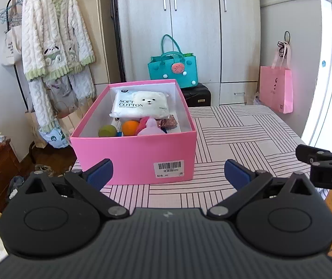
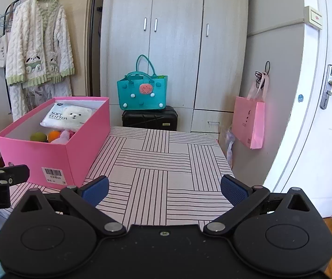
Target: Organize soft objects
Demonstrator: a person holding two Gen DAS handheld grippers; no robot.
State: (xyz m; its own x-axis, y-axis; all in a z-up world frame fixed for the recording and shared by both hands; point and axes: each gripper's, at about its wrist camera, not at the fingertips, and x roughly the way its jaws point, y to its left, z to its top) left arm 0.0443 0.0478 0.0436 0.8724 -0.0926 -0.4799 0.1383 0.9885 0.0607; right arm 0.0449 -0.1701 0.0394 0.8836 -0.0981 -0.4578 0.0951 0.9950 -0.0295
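Closest in, the left hand-held gripper (image 1: 168, 172) hangs just above the near edge of the desk (image 1: 247, 125), its blue-padded fingers (image 1: 100, 171) spread wide apart with nothing between them. Straight ahead of it, on the desk's left side, stands the pink box (image 1: 133, 155), open at the top, a barcode label on its near wall. Inside lie a white pack of soft cotton tissues (image 1: 140, 103) toward the far end and, nearer, a green ball (image 1: 107, 130), an orange ball (image 1: 130, 127) and a pale pink plush piece (image 1: 150, 127), all packed close together. The right hand-held gripper (image 2: 164, 189) is held beside the left one, over the bare striped cloth on the desk's right half, its fingers also parted and empty. Beyond the desk a teal felt bag (image 2: 142, 93) sits on a black case (image 2: 149, 118) in front of the wardrobe (image 2: 175, 34), and a pink paper bag (image 2: 249, 121) hangs on the wall.
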